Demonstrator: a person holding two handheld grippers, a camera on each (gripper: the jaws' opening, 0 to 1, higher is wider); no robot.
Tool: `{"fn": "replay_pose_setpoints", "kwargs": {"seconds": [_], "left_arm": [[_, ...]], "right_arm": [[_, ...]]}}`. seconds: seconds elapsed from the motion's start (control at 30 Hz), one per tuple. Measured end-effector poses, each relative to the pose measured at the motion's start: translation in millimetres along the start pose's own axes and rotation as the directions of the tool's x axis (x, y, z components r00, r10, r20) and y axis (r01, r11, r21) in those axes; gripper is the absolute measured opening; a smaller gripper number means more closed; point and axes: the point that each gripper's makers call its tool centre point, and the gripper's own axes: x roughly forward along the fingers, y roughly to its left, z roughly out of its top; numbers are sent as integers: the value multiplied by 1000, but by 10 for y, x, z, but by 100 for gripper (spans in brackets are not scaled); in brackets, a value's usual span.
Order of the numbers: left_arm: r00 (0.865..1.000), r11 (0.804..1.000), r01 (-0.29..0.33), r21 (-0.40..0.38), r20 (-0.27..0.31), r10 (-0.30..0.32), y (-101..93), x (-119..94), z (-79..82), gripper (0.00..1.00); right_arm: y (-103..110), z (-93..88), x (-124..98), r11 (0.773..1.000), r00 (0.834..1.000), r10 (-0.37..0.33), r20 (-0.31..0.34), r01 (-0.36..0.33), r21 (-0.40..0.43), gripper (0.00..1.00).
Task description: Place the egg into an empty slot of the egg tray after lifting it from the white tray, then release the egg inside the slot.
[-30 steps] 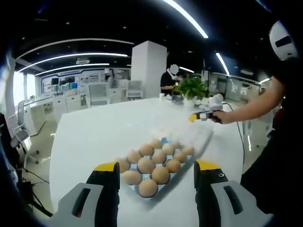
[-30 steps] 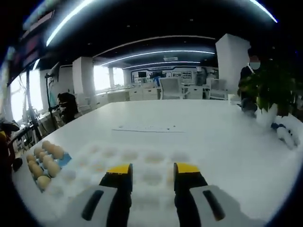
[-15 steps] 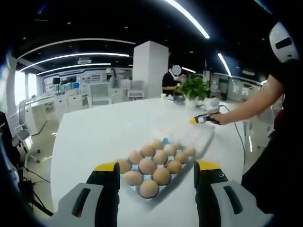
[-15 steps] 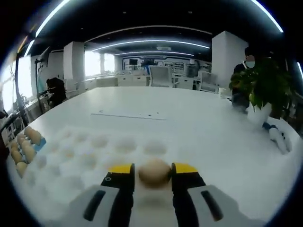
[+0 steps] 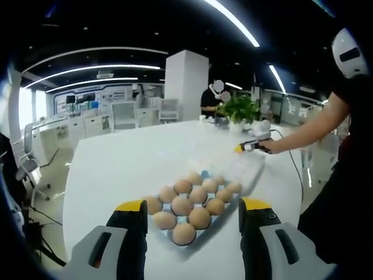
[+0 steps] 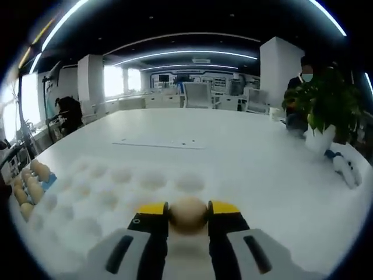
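Observation:
A brown egg (image 6: 188, 214) sits pinched between the yellow tips of my right gripper (image 6: 188, 209), which is shut on it. It hangs just above the near edge of the white tray (image 6: 87, 192), whose dimples look bare. The blue egg tray (image 6: 48, 181) holds several eggs at the far left of the right gripper view. In the left gripper view that egg tray (image 5: 203, 173) lies right ahead with several eggs (image 5: 182, 205) in it. My left gripper (image 5: 193, 205) stands open, its jaws wide either side of the tray. Beyond the tray, a person's hand holds the right gripper (image 5: 247, 146) over the white tray (image 5: 245, 166).
A potted plant (image 6: 326, 108) stands at the table's far right, with a person behind it. A white object (image 6: 348, 166) lies near the plant. A flat sheet (image 6: 158, 143) rests mid-table. The person's arm (image 5: 315, 125) reaches in from the right. Desks and chairs stand beyond the table.
My right gripper has shut on an egg that was not between its jaws a second ago, and its view has shifted slightly. The left gripper has barely moved.

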Motion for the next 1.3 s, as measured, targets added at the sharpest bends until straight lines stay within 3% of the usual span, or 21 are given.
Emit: {"fn": "replay_pose_setpoints", "kwargs": {"seconds": [0.1,0.43,0.73,1.07,1.3], "left_arm": [[1000,1000,-2,-2,4,2,1,-1,4,64],[1000,1000,8,-6,-1,-8,-22,15,-39,64],[1000,1000,12,-7,4,-12,-16,13,-28,64],[1000,1000,7,-5,10,-7,1,-19,-12,64],[1000,1000,11,-4,10,-11,-7,-12,-12,64]], "right_arm": [[-10,5,-47,1000,1000,3,2,-3,-7,26],[82,266,-220,999,995,46,88,-45,-12,26],[818,597,-488,985,972,173,157,-169,-36,26],[1251,706,-509,964,951,264,164,-256,-68,26],[1612,756,-448,937,923,349,162,-340,-85,26]]}}
